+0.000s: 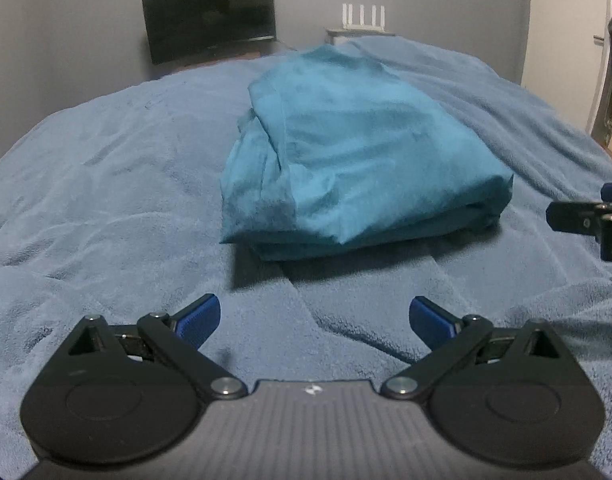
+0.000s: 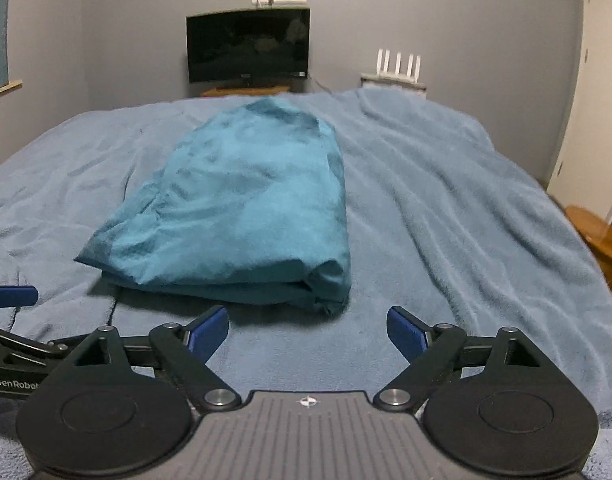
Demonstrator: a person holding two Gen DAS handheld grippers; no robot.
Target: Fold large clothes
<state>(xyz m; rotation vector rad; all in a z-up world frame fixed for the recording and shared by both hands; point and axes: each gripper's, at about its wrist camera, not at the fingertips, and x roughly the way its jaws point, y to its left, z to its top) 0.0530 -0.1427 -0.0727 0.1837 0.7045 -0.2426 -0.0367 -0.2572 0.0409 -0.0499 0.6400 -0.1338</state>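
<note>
A teal garment [image 1: 345, 152] lies folded into a thick rectangular stack on the light blue blanket [image 1: 106, 184]; it also shows in the right wrist view [image 2: 242, 208]. My left gripper [image 1: 315, 320] is open and empty, just in front of the stack's near edge. My right gripper [image 2: 307, 332] is open and empty, in front of the stack's near right corner. The right gripper shows at the right edge of the left wrist view [image 1: 585, 220], and the left gripper at the left edge of the right wrist view [image 2: 10, 296].
The blanket [image 2: 465, 208] covers the whole bed and is wrinkled. A dark monitor [image 2: 248, 46] stands on a wooden stand against the grey wall. A white router [image 2: 397, 66] sits beyond the bed's far right. A wooden stool [image 2: 597, 236] stands by the right bedside.
</note>
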